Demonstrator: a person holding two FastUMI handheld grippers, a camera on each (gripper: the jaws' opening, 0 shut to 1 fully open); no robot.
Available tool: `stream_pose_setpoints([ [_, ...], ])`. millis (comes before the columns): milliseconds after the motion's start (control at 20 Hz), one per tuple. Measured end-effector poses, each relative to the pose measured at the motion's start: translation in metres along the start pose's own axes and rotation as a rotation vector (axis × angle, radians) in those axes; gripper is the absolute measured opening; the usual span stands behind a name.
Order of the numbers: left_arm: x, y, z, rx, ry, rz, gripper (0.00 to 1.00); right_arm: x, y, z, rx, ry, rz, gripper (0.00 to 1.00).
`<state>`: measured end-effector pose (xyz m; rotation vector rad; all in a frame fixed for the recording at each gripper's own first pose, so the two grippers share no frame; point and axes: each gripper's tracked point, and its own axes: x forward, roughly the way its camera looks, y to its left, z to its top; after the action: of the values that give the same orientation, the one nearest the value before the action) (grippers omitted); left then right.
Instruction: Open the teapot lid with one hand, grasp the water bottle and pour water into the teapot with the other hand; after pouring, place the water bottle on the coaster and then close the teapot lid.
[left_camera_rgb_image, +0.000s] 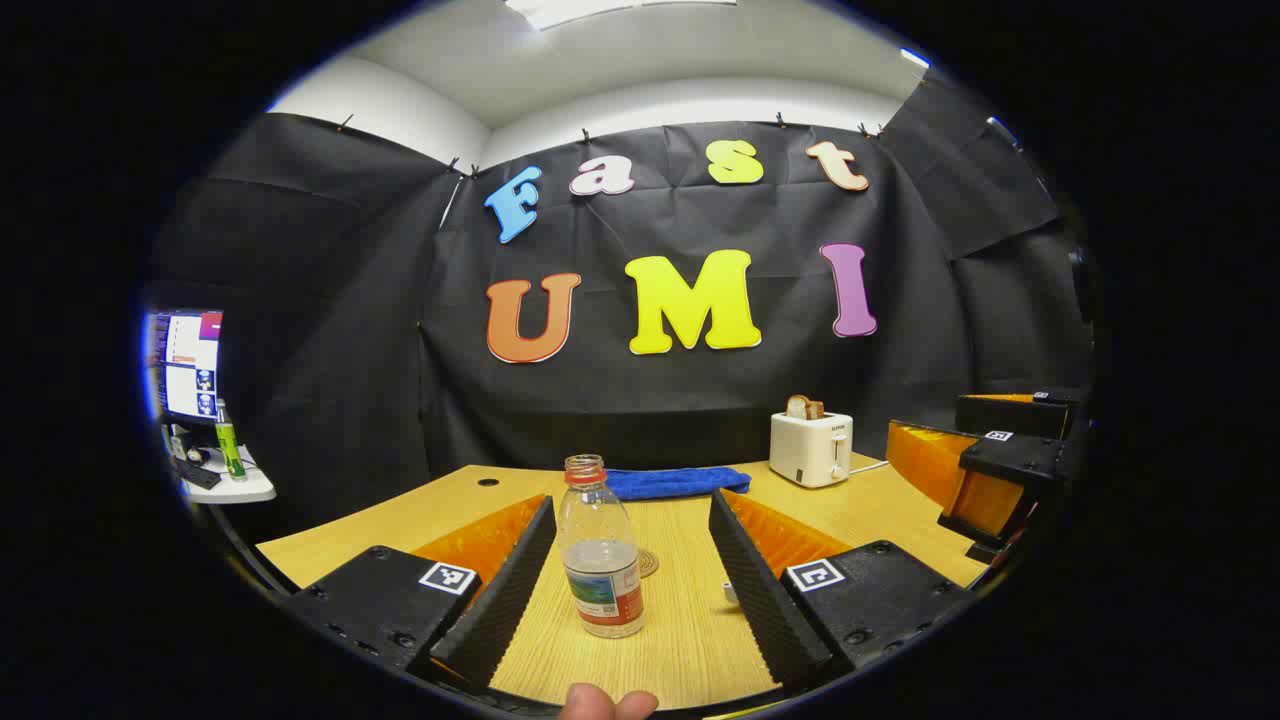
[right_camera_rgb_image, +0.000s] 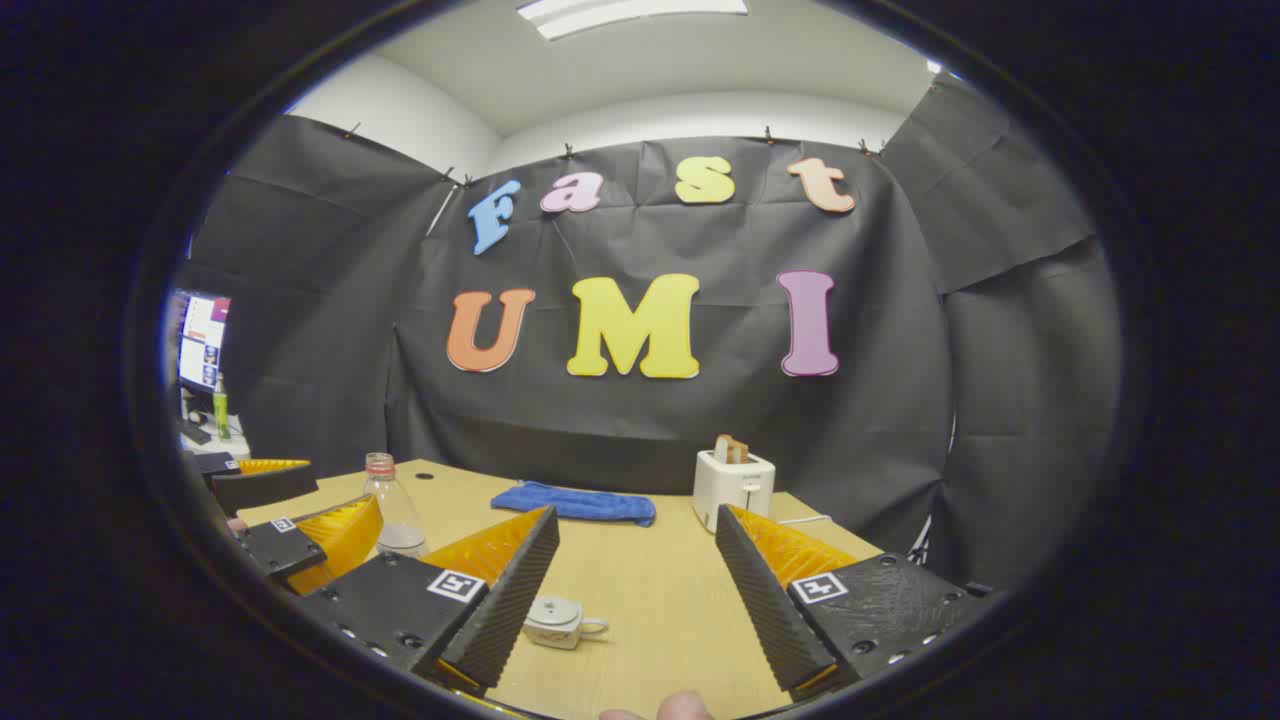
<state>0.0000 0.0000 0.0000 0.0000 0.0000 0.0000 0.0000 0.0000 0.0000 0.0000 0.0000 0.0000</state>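
Between ribbed left tongs (left_camera_rgb_image: 630, 590) stands a clear cylindrical water bottle (left_camera_rgb_image: 600, 550).

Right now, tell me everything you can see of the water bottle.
The water bottle is clear plastic with a red neck ring, no cap on its mouth, and a printed label band around its lower body. It holds some water and stands upright on the wooden table, just in front of a round coaster. It sits between the spread fingers of the left gripper, which do not touch it. In the right gripper view it stands far left.
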Motion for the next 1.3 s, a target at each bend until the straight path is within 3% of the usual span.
stream_pose_setpoints([
  [1300,0.003,0.011,-0.01,0.01,0.042,0.018,0.97,0.006,0.009,-0.016,0.0,0.032,0.007,0.97],
])
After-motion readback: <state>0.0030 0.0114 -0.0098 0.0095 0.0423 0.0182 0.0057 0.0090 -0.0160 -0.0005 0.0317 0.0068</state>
